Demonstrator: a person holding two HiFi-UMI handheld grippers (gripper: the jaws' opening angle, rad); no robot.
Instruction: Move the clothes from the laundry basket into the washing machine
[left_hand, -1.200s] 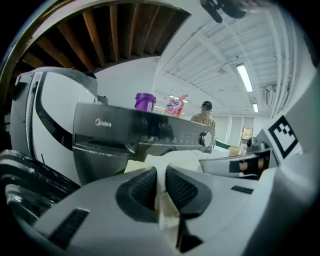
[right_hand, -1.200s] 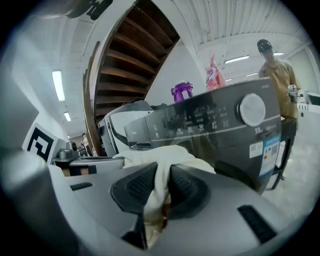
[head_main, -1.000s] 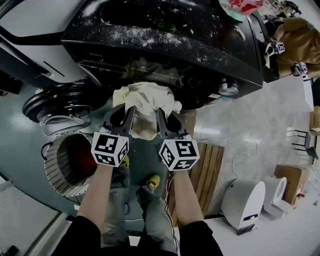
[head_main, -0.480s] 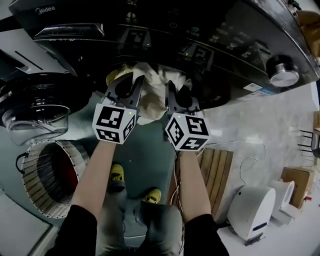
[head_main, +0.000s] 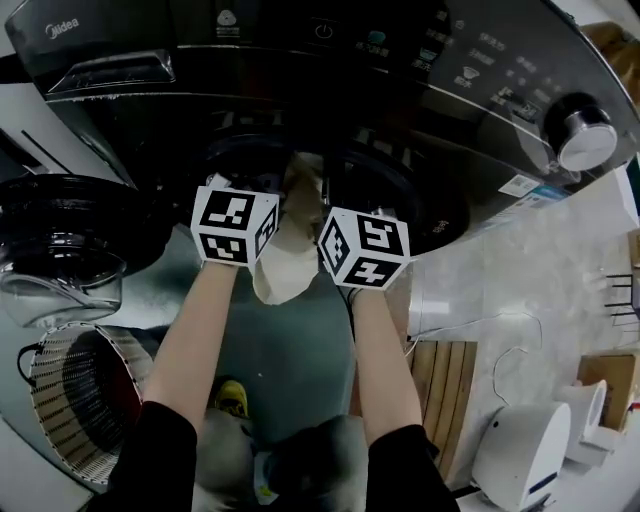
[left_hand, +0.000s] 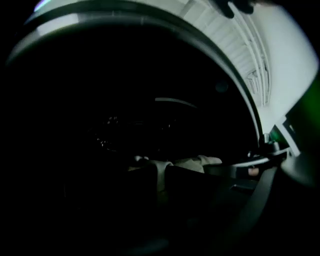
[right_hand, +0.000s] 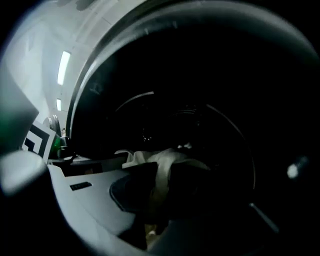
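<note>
A cream garment hangs between my two grippers at the mouth of the black washing machine. In the head view only the marker cubes show, left and right; the jaws reach into the dark drum opening. In the left gripper view my left gripper is shut on a fold of the cream garment, with the drum dark beyond. In the right gripper view my right gripper is likewise shut on the garment, inside the drum's round rim.
The machine's round glass door stands open at the left. Below it is the wicker laundry basket. A silver knob sits at the panel's right. A slatted wooden board and a white appliance are on the floor at right.
Both grippers have carried the cream garment forward and down, from in front of the machine into its drum opening. The head view has dropped closer to the machine's front panel.
</note>
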